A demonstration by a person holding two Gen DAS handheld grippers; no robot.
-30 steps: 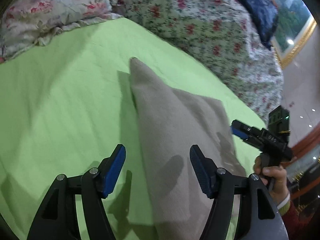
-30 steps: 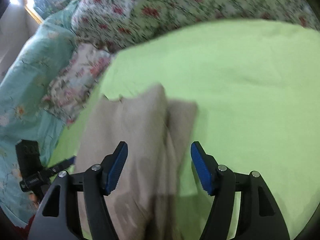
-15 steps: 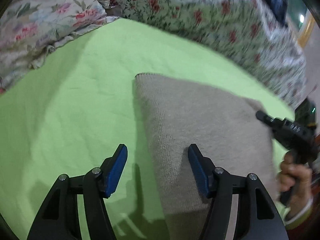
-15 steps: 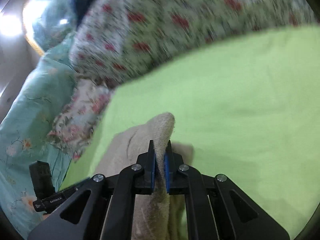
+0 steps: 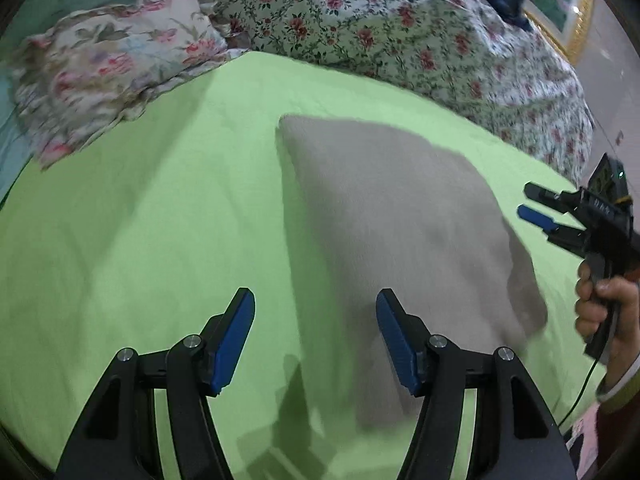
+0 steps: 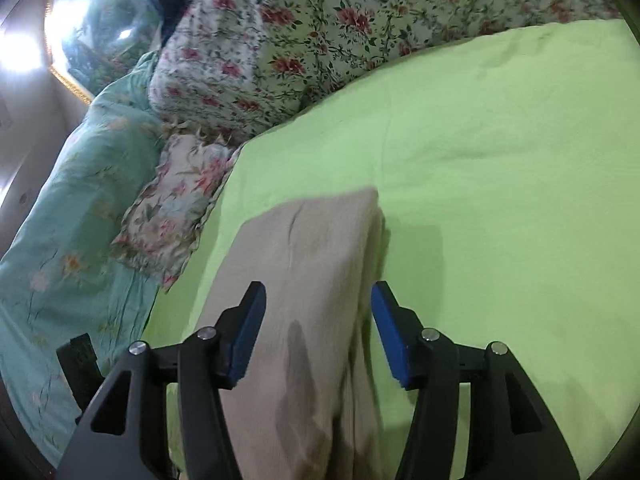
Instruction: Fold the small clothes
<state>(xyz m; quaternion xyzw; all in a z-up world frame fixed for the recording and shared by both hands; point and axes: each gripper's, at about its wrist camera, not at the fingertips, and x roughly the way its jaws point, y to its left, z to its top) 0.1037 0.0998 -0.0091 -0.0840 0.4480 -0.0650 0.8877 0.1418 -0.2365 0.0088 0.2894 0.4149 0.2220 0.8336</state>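
A beige folded garment (image 5: 392,216) lies flat on the lime-green sheet (image 5: 160,240). My left gripper (image 5: 314,336) is open and empty, above the garment's near left edge. My right gripper (image 6: 318,328) is open and empty, its fingers either side of the garment's (image 6: 304,280) right part. The right gripper also shows at the right edge of the left wrist view (image 5: 560,216), held by a hand, open and just beyond the garment's right side.
A floral quilt (image 5: 400,32) is piled along the far side of the sheet. A floral pillow (image 5: 104,68) lies at the far left, on teal bedding (image 6: 60,220). A gold-framed picture (image 5: 568,16) hangs on the wall behind.
The right gripper, shut on the garment's raised edge half a second ago, has opened and let it go. The garment now lies flat and folded. The left gripper stayed open.
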